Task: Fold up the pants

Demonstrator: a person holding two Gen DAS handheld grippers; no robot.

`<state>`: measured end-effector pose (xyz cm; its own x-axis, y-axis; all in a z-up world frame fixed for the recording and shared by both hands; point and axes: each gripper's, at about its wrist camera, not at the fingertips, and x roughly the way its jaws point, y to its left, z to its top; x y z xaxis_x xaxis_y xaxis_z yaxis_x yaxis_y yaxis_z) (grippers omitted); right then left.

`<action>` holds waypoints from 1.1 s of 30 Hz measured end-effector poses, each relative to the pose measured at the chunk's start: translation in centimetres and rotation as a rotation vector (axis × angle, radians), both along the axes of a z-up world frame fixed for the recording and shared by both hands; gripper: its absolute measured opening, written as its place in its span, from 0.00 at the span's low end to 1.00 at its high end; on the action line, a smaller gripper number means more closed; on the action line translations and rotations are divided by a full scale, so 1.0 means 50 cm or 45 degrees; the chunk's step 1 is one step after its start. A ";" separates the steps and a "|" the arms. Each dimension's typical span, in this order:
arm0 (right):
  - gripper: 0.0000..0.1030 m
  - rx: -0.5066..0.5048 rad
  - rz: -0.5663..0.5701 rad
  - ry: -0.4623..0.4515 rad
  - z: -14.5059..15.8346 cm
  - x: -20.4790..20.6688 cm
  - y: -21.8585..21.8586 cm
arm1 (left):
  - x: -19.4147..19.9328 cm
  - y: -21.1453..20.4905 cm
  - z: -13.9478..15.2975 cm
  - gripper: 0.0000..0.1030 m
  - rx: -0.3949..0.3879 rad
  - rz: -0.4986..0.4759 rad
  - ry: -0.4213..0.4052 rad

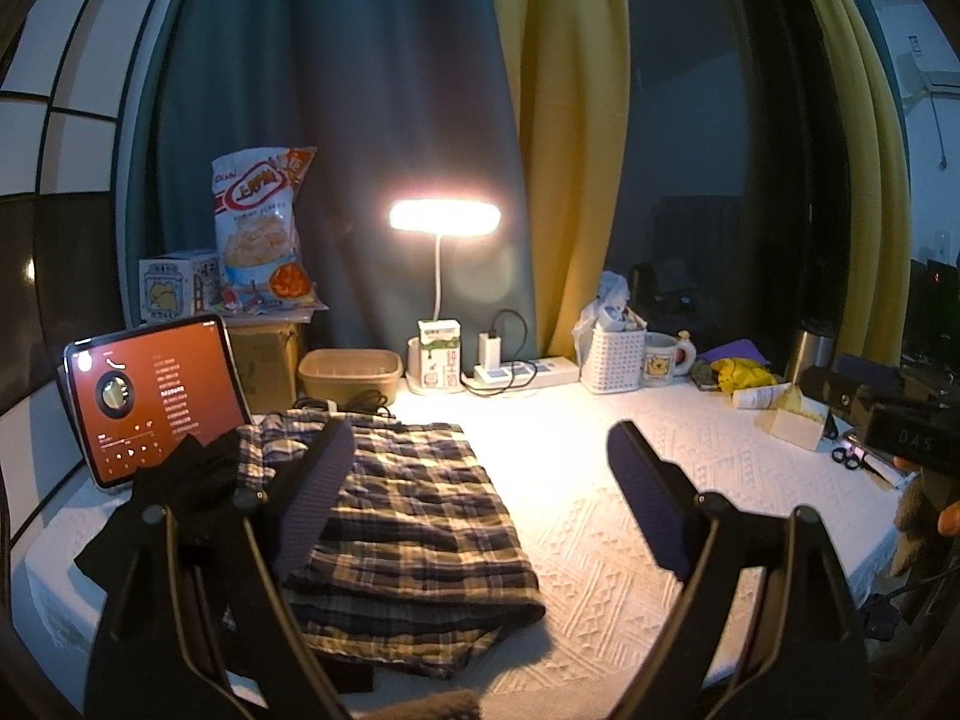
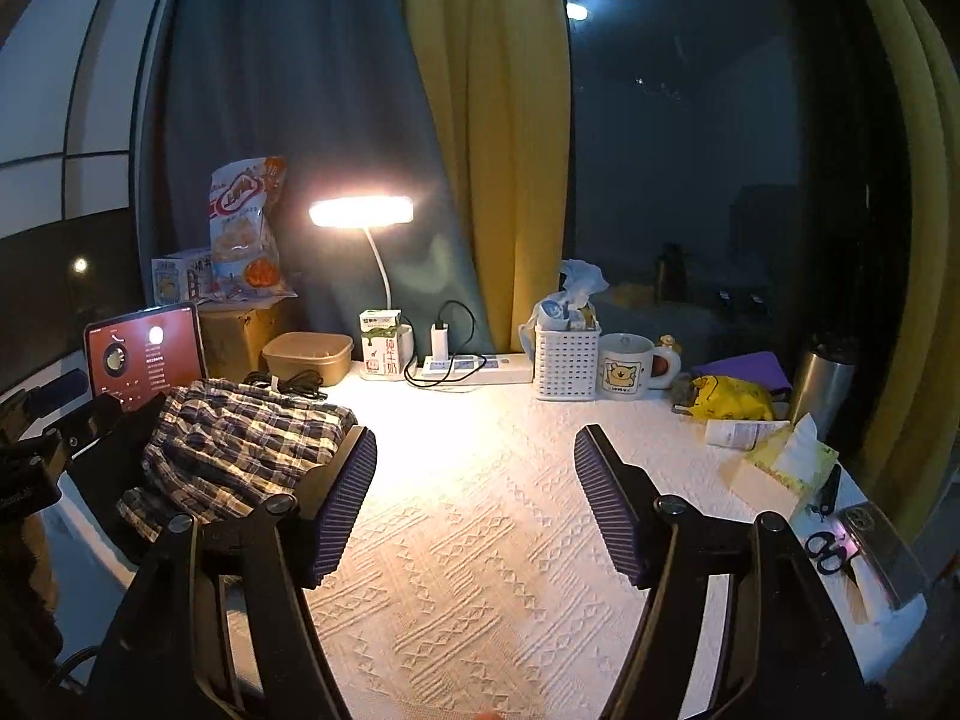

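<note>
The plaid pants (image 1: 414, 528) lie folded into a flat stack on the left side of the white textured tablecloth (image 1: 600, 540). They also show in the right wrist view (image 2: 240, 450), at the left. My left gripper (image 1: 480, 468) is open and empty, held above the table with its left finger (image 1: 312, 498) over the pants. My right gripper (image 2: 474, 474) is open and empty, over bare cloth to the right of the pants. A dark garment (image 1: 180, 492) lies at the pants' left edge.
A tablet (image 1: 150, 396) stands at the back left. A lit desk lamp (image 1: 444, 219), milk carton (image 1: 441, 354), power strip (image 1: 528, 372), brown container (image 1: 351, 372), white basket (image 1: 612, 360) and mug (image 1: 663, 360) line the back. Tissue box (image 2: 780, 462), scissors (image 2: 825, 552) and phone (image 2: 882, 552) lie right.
</note>
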<state>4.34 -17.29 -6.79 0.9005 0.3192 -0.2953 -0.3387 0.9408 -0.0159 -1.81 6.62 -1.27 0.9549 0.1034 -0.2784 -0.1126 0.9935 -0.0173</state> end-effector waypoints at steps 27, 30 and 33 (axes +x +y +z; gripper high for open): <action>0.70 -0.011 0.018 0.009 -0.007 0.000 0.006 | -0.003 -0.001 -0.001 0.85 0.000 0.006 -0.003; 0.70 -0.013 0.019 0.011 -0.007 0.001 0.005 | -0.004 -0.001 0.000 0.85 0.001 0.006 -0.002; 0.70 -0.013 0.019 0.010 -0.007 0.001 0.006 | -0.004 -0.002 0.000 0.85 0.000 0.008 -0.004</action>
